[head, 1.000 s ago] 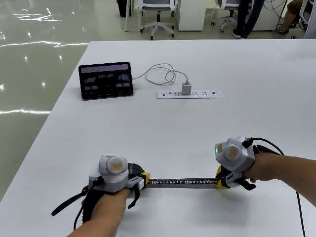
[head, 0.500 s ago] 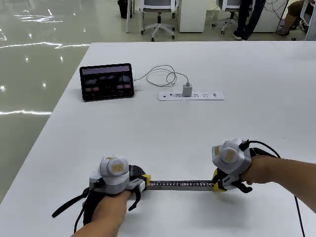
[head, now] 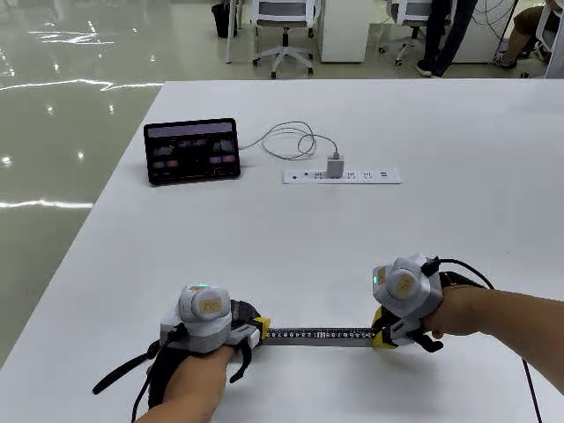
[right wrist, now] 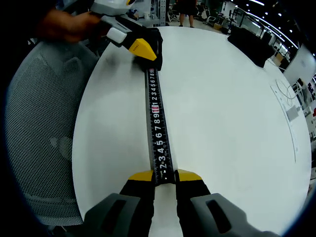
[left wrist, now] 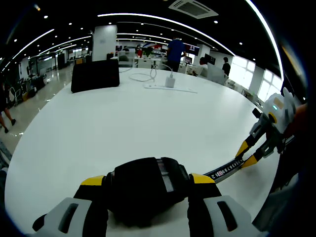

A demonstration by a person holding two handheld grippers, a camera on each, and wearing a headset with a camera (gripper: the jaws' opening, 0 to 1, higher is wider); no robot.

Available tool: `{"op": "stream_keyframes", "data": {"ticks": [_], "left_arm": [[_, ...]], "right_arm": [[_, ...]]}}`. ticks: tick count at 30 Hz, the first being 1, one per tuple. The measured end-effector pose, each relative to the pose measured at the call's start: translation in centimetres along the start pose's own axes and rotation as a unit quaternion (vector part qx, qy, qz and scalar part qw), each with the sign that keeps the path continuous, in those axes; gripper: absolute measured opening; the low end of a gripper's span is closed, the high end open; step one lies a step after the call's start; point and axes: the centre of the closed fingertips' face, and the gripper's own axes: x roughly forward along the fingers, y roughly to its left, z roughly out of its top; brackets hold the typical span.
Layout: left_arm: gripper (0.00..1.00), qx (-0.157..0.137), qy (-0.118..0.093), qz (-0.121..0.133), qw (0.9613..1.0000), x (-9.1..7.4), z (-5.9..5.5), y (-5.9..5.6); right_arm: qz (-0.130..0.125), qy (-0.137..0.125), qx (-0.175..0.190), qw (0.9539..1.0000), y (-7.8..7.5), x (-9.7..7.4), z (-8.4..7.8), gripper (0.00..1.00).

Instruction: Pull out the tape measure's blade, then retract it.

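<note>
Tape measure blade (right wrist: pixel 157 126): white numerals 2 to 9 are running along the black scale, then a red-marked 10, with further single digits continuing beyond | tablet (head: pixel 192 150): screen writing is showing too blurred to read

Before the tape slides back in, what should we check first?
1. Left gripper shut on the case: ok.
2. Right gripper shut on the blade end: ok.
3. Blade straight between them, no twist: ok.
4. Nothing lies across the blade: ok.
5. Tablet and power strip well away: ok.
6. Lock on the case released: cannot tell.
</note>
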Motion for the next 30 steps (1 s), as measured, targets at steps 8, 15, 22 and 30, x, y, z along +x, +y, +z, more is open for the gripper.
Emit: {"op": "stream_keyframes", "data": {"ticks": [8, 15, 22, 30], "left_arm": [[0.61, 0.000, 0.000, 0.000, 1.0000, 0.0, 0.0, 0.0], [0.61, -0.001, 0.000, 0.000, 1.0000, 0.1, 0.1, 0.0], [0.61, -0.001, 0.001, 0.000, 1.0000, 0.0, 0.0, -0.1], [0.61, -0.002, 0.001, -0.001, 1.0000, 0.0, 0.0, -0.1]], "right_arm": [[0.001, -0.005, 0.004, 1.0000, 0.0, 0.4, 0.6, 0.12], [0.000, -0.014, 0.005, 0.9999, 0.0, 0.6, 1.4, 0.12], [0.001, -0.019, 0.006, 0.9998, 0.1, 0.8, 1.9, 0.12], [0.001, -0.023, 0.007, 0.9997, 0.1, 1.0, 2.4, 0.12]]}}
